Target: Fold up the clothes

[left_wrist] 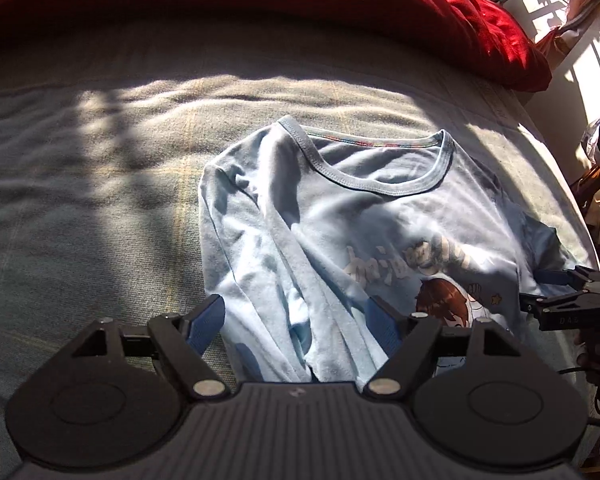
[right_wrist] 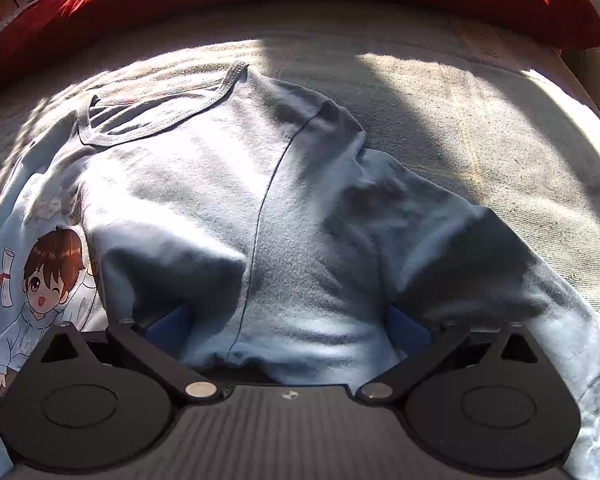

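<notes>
the left gripper sits nearest in its own view, jaws spread wide with the folded-in left side of the light blue shirt lying between the blue pads; nothing is pinched, the cloth simply passes through the gap. in my judgement the open jaws straddle that edge either to take hold of it or because they have let it go; the pictures fit both. the right gripper is also spread wide, its pads partly buried under a hump of shirt cloth at the sleeve seam, so the fabric bulges between them without being clamped. seen from the left view it lies at 3 o'clock, at the shirt's far side edge.

the shirt lies flat, front up, on the grey bed cover, collar toward 12 o'clock. the cartoon print shows at 9 o'clock in the right view. one side is laid inward over the body in long creases; the other sleeve trails out toward 4 o'clock, so the fold looks partly made, judging by the cloth alone.

beyond the collar a red pillow runs across 12 o'clock.

no box, basket or drawer shows in either view, so nothing is contained in anything.
</notes>
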### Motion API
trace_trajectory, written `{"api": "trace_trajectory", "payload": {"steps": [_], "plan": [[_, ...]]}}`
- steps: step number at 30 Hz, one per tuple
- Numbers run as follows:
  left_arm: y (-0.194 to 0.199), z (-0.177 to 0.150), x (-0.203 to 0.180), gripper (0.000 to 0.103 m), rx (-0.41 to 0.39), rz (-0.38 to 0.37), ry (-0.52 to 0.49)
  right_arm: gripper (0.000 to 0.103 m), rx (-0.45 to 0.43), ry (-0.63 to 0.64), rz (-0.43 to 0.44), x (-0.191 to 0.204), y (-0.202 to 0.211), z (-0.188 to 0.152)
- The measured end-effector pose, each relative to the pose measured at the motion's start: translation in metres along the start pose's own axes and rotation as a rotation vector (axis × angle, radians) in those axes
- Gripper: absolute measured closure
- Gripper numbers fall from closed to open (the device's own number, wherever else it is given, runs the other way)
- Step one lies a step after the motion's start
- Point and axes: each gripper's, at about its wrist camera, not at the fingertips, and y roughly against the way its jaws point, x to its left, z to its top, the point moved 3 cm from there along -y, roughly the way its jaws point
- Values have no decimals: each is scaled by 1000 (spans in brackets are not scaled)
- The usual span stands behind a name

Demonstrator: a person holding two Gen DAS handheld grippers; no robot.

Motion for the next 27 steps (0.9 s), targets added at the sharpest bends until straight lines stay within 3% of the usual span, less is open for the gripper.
{"api": "trace_trajectory", "payload": {"steps": [11,17,20,24,27], "plan": [[38,-66,-20,25,67,32,-46,0,54,28,29,-2,21,4],[50,-89,-23,24,73,54,-129,0,8,37,90,1,93,-13],[57,-96,-19,24,62,39,-205,0,12,56,155,21,131,-38],[69,-109,-10,23,63,-2,-278,0,67,148,258,77,161,-79],[74,-118,-4,23,83,-30,-299,0,116,168,350,130,160,-109]]}}
